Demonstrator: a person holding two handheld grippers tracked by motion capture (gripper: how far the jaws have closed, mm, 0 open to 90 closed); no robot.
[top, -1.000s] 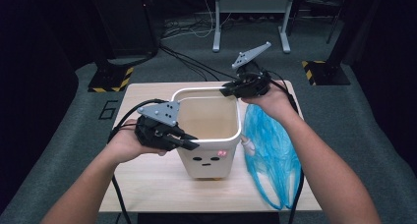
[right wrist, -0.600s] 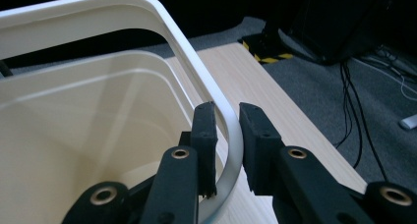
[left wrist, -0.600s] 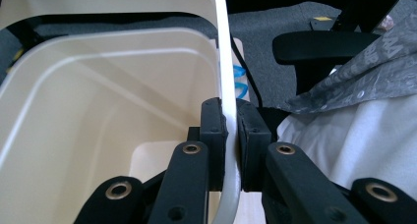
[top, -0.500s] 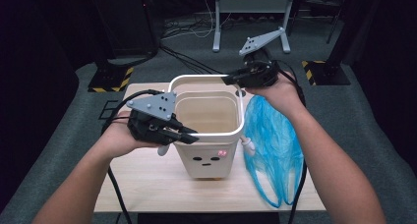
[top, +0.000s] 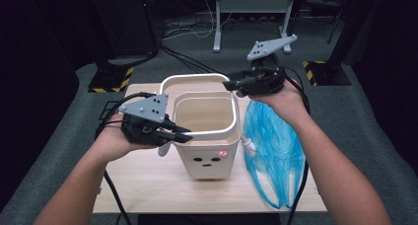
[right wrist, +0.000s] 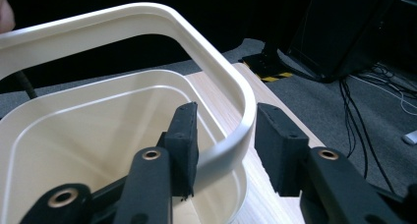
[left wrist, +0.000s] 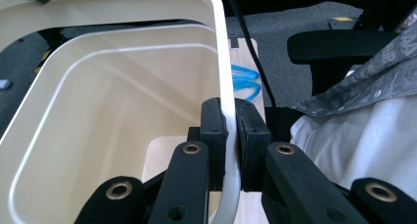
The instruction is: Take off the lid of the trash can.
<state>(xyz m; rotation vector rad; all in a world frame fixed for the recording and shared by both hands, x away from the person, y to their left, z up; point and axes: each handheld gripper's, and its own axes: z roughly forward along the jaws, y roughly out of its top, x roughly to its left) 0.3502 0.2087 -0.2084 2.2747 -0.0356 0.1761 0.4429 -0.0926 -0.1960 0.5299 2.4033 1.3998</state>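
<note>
The white rim ring (top: pixel 197 82), a thin hoop with rounded corners, hung lifted and tilted above the cream bin (top: pixel 206 156), which stood mid-table with its face print toward the person. The left gripper (top: pixel 183 134) was clamped on the ring's near-left run, at about 8 o'clock of the bin mouth; in the left gripper view its pads pinched the thin band (left wrist: pixel 228 111) flat between them. The right gripper (top: pixel 230 85) sat at about 2 o'clock, and its jaws had just been opening: the ring's corner (right wrist: pixel 241 121) passed between them, touching the left pad while the right pad stood clear. The ring looked light, stiff yet springy, and smooth enough to slip, so a hold on a straight run rather than a corner seemed safest. A blue plastic bag (top: pixel 276 146), soft and limp, lay at 3 o'clock of the bin on the table (top: pixel 148 185).
</note>
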